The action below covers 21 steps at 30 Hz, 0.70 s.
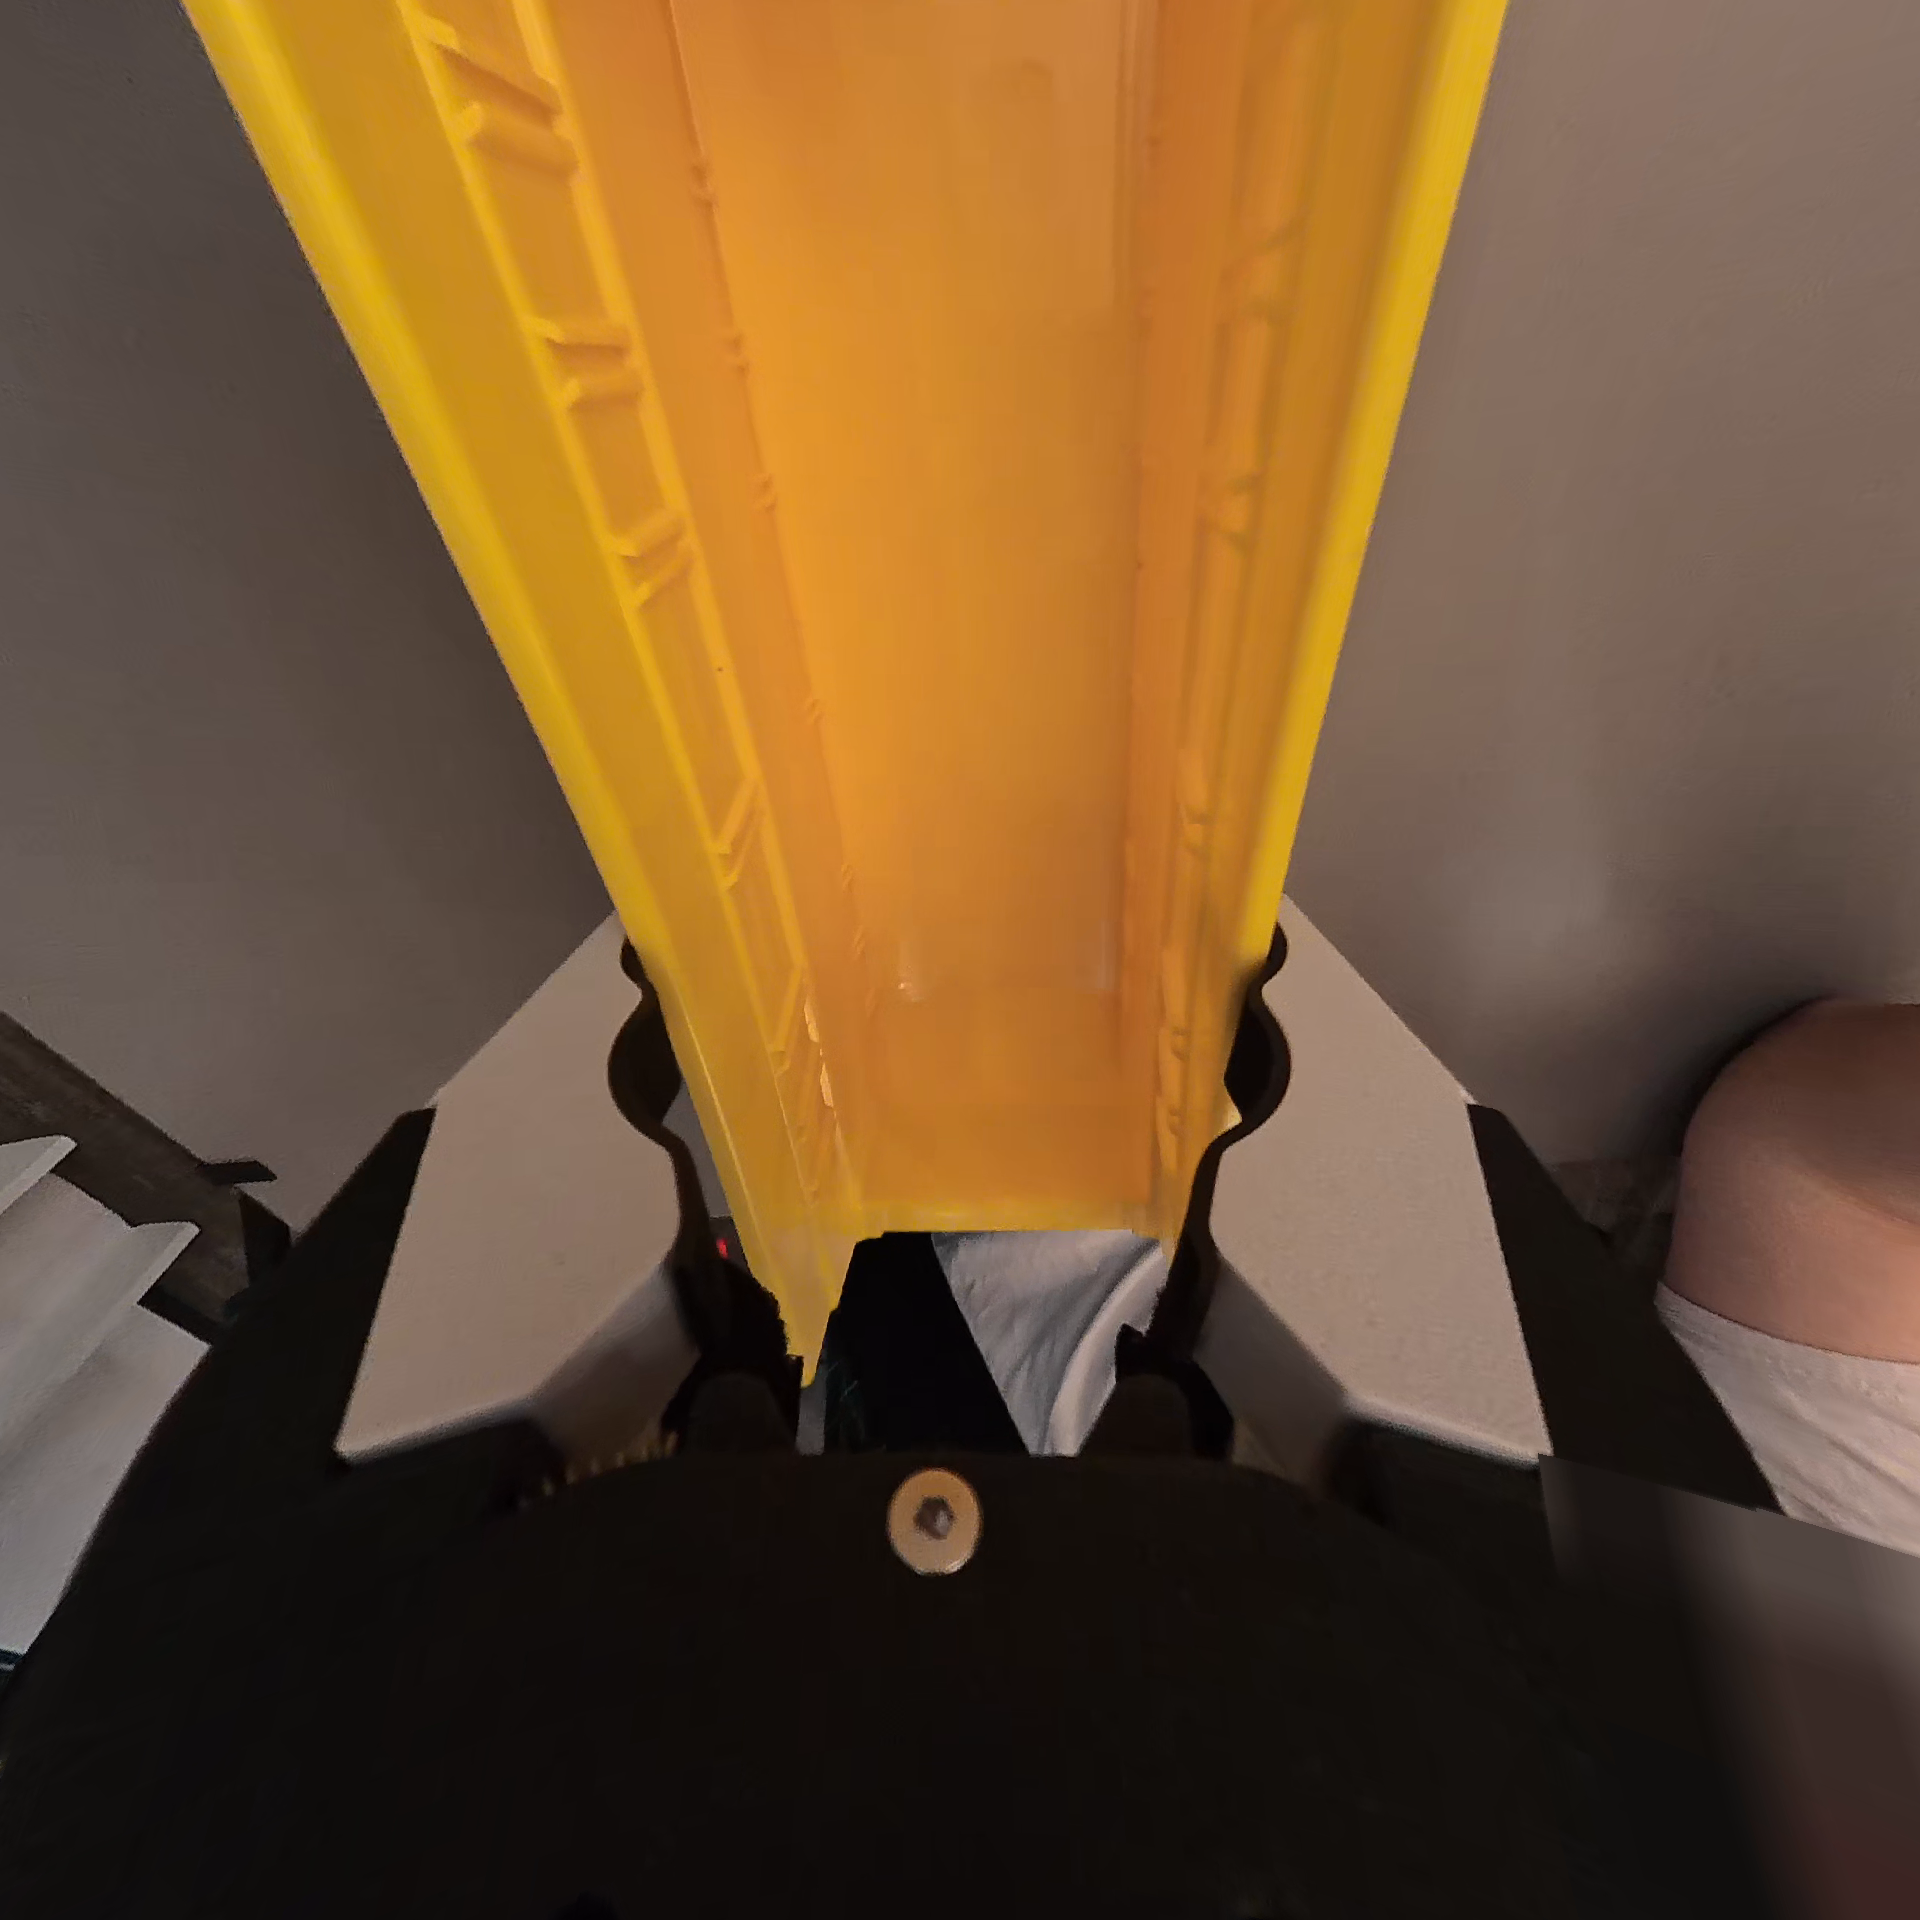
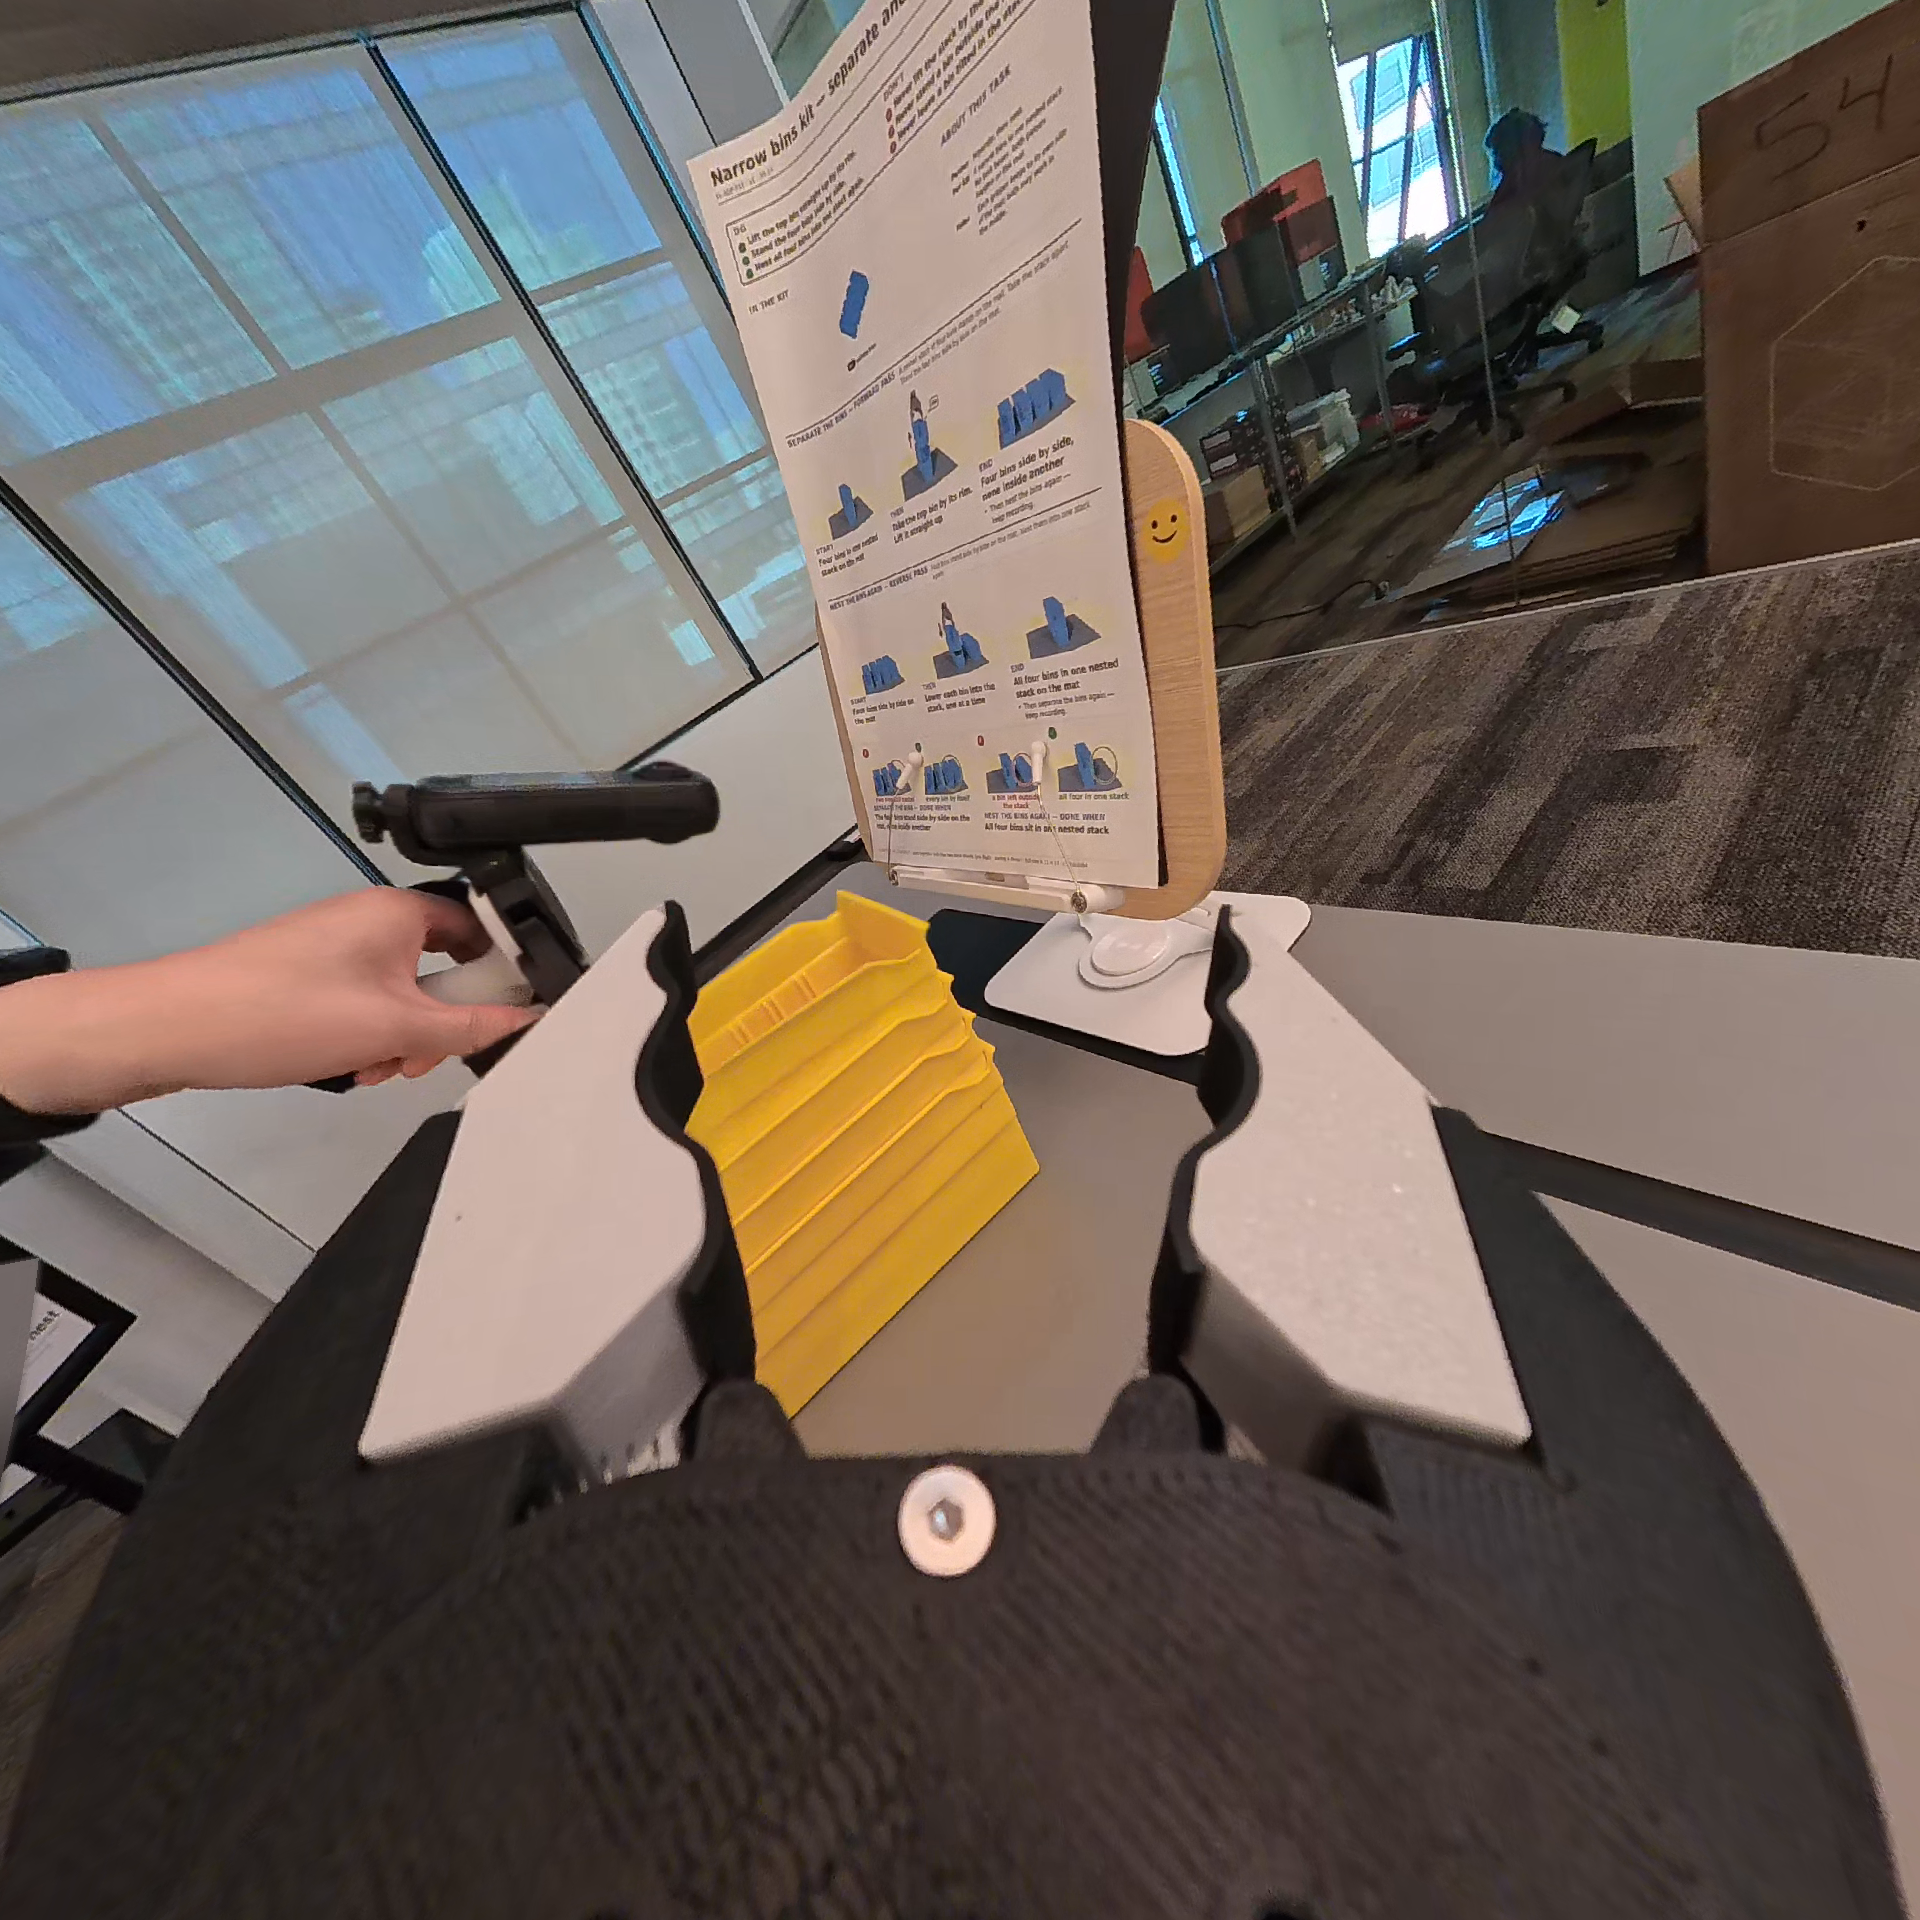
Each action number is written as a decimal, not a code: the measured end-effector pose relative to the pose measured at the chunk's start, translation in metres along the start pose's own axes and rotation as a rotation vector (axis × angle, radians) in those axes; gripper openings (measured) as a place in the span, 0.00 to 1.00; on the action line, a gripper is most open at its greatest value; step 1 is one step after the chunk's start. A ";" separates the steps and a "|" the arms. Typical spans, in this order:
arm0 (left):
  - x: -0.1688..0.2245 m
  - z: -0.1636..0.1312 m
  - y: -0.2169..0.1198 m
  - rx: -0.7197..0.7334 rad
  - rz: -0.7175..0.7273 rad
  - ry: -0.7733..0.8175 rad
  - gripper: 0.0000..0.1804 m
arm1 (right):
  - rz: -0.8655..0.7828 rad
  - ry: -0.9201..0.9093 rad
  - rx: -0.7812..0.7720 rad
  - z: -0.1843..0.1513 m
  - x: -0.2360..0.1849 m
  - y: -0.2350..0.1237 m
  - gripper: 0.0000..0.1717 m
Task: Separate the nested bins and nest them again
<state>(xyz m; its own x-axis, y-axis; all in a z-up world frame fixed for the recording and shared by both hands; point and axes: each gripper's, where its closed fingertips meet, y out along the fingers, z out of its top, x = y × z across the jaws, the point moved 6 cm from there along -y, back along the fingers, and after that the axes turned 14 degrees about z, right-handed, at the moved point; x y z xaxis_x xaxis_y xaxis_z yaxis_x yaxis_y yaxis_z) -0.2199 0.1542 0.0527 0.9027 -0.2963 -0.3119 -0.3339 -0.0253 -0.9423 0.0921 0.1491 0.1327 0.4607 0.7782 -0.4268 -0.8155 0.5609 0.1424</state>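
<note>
Grey bench (image 2: 1558, 1039) is carrying everything I am working with, and tall windows are running behind it on the left. At the far left of my right wrist view, a hand (image 2: 312, 987) is gripping the handle of the other tool, whose fingers I cannot see from there. Just right of it, the stack of yellow bins (image 2: 862, 1091) is lying on the bench, tilted, with stepped rims showing. My right tool (image 2: 940, 1023) is standing wide with both pads apart from the stack; the left finger (image 2: 665, 1039) is overlapping its edge in view, though I cannot tell whether they are touching. Farther right, an instruction sheet (image 2: 956, 468) is standing on a wooden stand with a white base (image 2: 1132, 977).

My left tool (image 1: 951, 1039) is clamping 1 yellow bin (image 1: 935, 520) across its width, both pads pressing its sides, the bin reaching away against a plain grey wall (image 1: 208, 520).
</note>
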 end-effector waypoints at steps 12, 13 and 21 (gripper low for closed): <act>-0.046 -0.015 -0.082 0.103 -0.024 -0.022 0.62 | -0.008 0.007 -0.006 -0.002 0.003 0.001 0.57; -0.055 -0.018 -0.087 0.114 -0.026 -0.034 0.62 | -0.009 0.008 -0.008 -0.002 0.004 0.001 0.57; -0.129 -0.031 -0.078 0.173 0.015 -0.160 0.61 | -0.021 0.005 -0.016 -0.003 0.005 0.001 0.57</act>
<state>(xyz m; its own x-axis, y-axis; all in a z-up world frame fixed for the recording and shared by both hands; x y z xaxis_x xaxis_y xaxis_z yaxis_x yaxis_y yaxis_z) -0.3188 0.1653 0.1699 0.9343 -0.1396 -0.3279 -0.3082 0.1459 -0.9401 0.0924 0.1528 0.1281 0.4764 0.7648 -0.4336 -0.8110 0.5728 0.1193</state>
